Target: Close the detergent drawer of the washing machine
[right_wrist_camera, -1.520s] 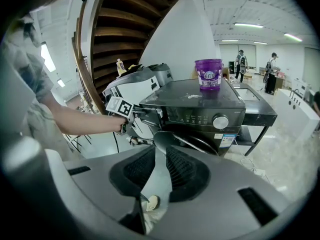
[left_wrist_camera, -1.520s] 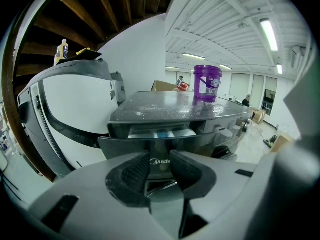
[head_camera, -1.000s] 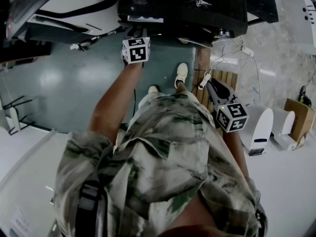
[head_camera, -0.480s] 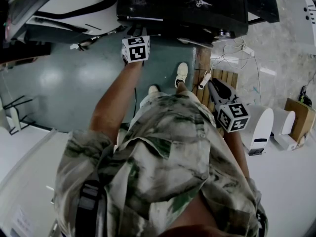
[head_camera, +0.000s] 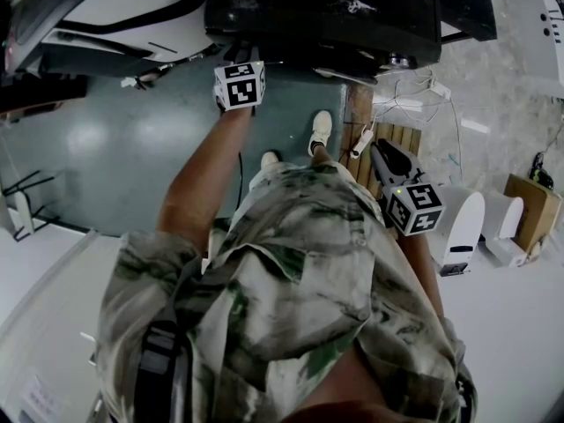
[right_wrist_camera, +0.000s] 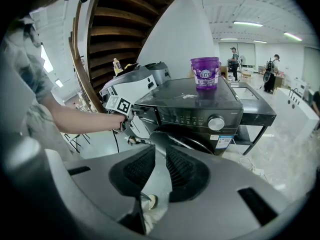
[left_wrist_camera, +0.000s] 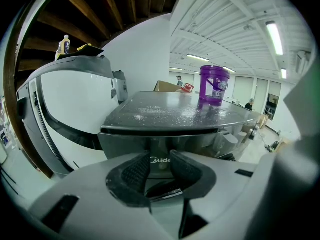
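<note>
The dark washing machine (head_camera: 326, 16) stands ahead of me. Its detergent drawer front (left_wrist_camera: 161, 159), with a logo on it, sits flush in the panel at the top left. My left gripper (left_wrist_camera: 160, 168) is right up against that front, jaws a narrow gap apart, nothing between them. In the head view the left gripper (head_camera: 241, 64) reaches to the machine's upper left corner. My right gripper (head_camera: 377, 151) hangs back at my right side, shut and empty. From the right gripper (right_wrist_camera: 159, 166) view, the left gripper (right_wrist_camera: 126, 117) meets the drawer's (right_wrist_camera: 146, 110) corner.
A purple bucket (right_wrist_camera: 205, 73) stands on the washing machine's top. A white machine (head_camera: 132, 11) sits to the left. A wooden pallet (head_camera: 398, 139) with cables, white units (head_camera: 463, 227) and a cardboard box (head_camera: 533, 205) lie at the right.
The pale strip of the drawer that stuck out from the machine's front has slid in. My left gripper moved forward with it. The right gripper barely shifted.
</note>
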The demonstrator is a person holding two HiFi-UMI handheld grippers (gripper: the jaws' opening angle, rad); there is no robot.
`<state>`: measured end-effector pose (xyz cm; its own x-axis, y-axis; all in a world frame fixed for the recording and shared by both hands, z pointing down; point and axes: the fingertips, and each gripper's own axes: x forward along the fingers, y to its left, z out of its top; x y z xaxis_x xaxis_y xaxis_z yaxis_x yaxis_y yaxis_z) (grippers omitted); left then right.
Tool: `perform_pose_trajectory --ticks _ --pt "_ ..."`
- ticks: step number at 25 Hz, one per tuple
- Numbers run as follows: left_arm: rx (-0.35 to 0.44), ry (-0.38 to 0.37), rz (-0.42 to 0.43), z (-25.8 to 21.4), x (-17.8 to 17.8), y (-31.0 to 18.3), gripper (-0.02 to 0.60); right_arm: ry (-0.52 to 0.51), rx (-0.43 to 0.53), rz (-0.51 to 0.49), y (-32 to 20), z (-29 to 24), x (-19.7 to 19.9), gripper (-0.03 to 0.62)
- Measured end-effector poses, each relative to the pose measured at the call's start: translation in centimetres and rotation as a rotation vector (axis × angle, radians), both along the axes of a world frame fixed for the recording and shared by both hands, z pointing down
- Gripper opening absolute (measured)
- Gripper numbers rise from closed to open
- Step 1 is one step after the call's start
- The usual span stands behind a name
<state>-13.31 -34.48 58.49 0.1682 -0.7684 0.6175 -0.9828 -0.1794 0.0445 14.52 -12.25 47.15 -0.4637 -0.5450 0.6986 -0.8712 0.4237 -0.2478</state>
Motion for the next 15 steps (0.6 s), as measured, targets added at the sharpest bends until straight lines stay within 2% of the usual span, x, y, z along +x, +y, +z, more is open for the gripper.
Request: perform_pose_trajectory --ticks 15 --pt "0.008 0.027 -0.003 0.27 -0.01 -0.83 0.137 0.01 -0.007 -0.004 -0.65 0.13 -0.13 0.087"
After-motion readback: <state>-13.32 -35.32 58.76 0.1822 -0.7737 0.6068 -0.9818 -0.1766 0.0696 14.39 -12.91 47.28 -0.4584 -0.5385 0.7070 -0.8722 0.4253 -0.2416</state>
